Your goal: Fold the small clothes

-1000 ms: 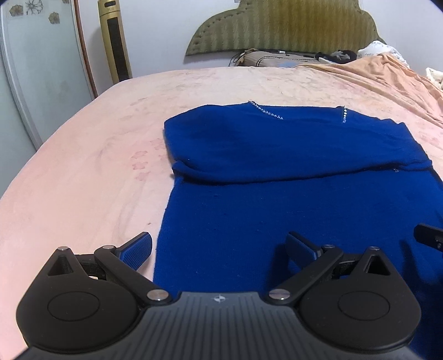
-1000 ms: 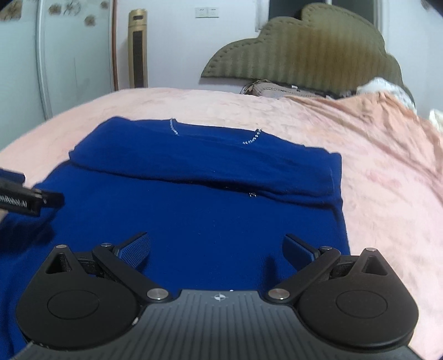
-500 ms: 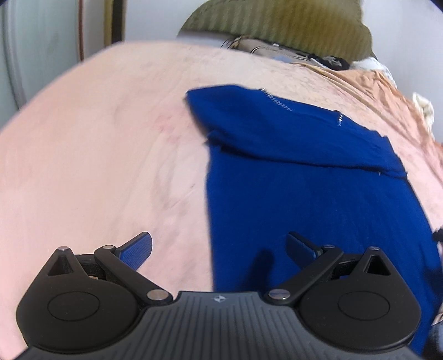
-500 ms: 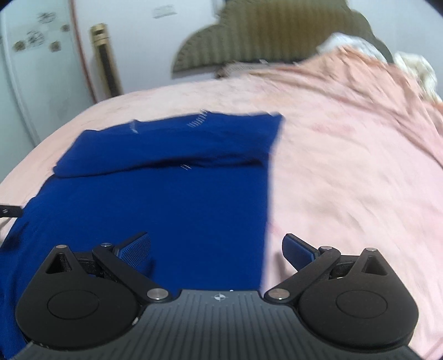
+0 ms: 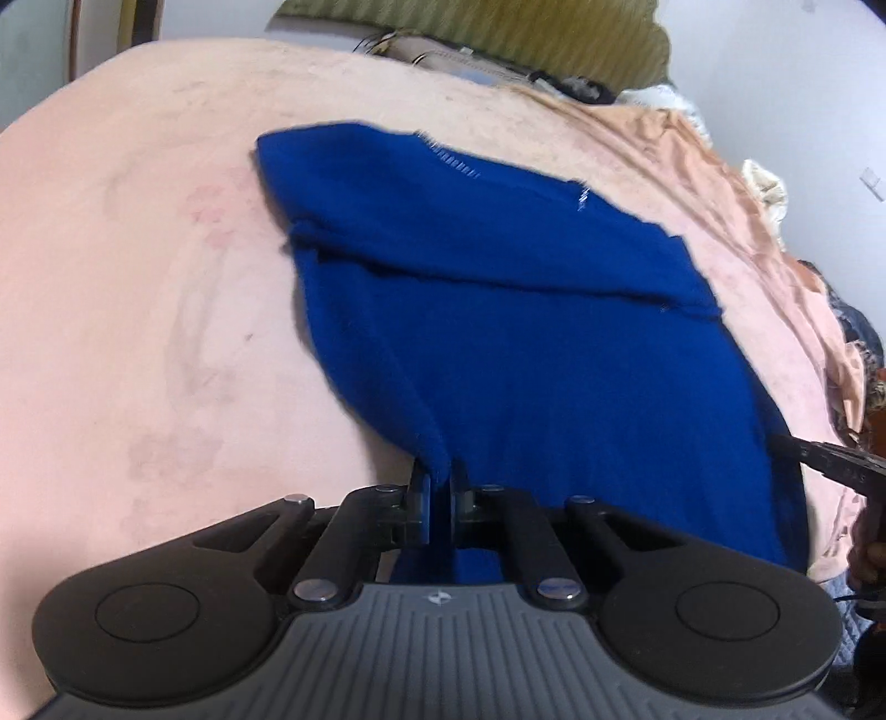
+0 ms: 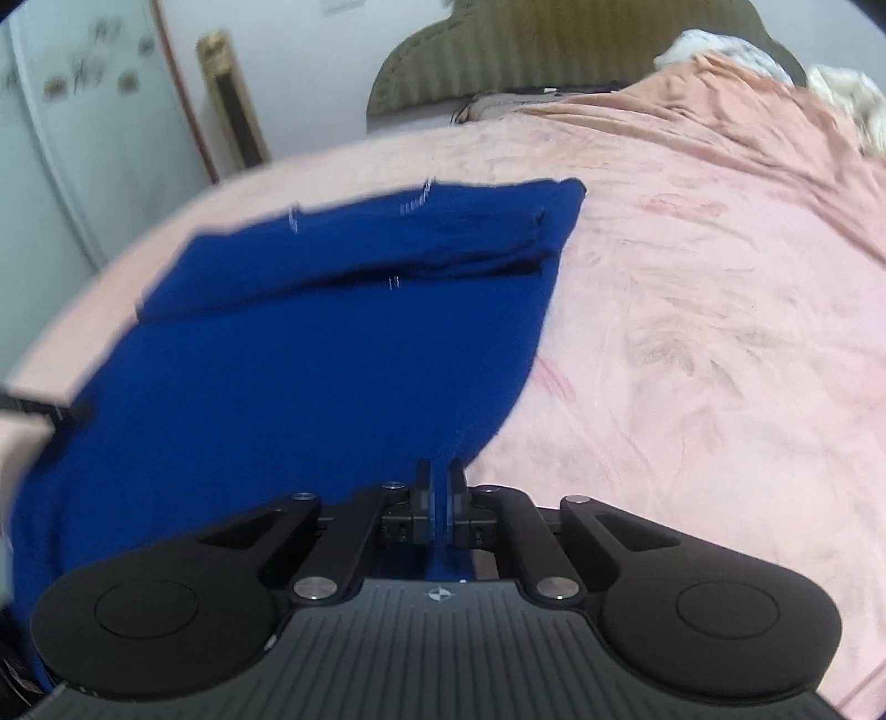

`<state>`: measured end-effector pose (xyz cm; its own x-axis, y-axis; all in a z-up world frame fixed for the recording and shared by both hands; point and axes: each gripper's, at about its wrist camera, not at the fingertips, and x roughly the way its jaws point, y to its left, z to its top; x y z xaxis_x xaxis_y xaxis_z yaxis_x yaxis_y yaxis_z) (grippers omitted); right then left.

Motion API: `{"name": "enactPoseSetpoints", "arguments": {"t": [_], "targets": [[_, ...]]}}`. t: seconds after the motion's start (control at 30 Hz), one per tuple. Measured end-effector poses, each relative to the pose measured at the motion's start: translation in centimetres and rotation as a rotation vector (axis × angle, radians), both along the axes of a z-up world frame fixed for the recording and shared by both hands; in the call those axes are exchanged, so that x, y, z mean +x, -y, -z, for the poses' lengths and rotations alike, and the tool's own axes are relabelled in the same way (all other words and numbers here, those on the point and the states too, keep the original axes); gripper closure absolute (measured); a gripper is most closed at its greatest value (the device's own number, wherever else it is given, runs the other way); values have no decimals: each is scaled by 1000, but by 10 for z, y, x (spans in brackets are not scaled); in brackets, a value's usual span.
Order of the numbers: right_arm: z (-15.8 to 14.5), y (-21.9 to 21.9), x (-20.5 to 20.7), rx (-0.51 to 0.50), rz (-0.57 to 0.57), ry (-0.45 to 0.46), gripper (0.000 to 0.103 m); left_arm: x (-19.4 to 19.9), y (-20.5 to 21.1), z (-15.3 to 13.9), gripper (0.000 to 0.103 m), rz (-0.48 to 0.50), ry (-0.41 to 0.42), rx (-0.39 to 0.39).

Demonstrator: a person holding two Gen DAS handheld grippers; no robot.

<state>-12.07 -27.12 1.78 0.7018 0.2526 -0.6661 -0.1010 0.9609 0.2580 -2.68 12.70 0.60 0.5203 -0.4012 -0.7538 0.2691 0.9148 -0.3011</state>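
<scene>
A dark blue garment lies on the pink bedspread, its far part folded over toward me; it also shows in the right wrist view. My left gripper is shut on the garment's near left corner, and the cloth rises into the jaws. My right gripper is shut on the near right corner, which is lifted the same way. The right gripper's tip shows at the right edge of the left wrist view.
A green padded headboard stands at the far end. A rumpled peach blanket lies on the bed's far right. A tall tower fan and a white wardrobe stand at the left.
Both grippers went from open above the garment to shut on its near corners. The left moved to the left edge, the right to the right edge, and the corners are lifted.
</scene>
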Motion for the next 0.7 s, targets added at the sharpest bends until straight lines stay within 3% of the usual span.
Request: {"name": "enactPoseSetpoints", "arguments": {"t": [0.23,0.37,0.47,0.57,0.67,0.7], "targets": [[-41,4,22,51,-8,131,96,25,6,-42,98,-9,130,-45],[-52,5,64,-14,33,175,96,56,15,-46,98,-83,224,65],[-47,6,92,-100,81,177,96,76,18,-34,98,-111,215,140],[-31,9,108,-138,130,116,80,78,14,-22,97,-137,162,162],[-24,14,92,-101,155,120,54,60,6,-21,95,-135,149,133],[-23,17,82,-91,158,127,51,54,4,-22,93,-140,149,137]]}}
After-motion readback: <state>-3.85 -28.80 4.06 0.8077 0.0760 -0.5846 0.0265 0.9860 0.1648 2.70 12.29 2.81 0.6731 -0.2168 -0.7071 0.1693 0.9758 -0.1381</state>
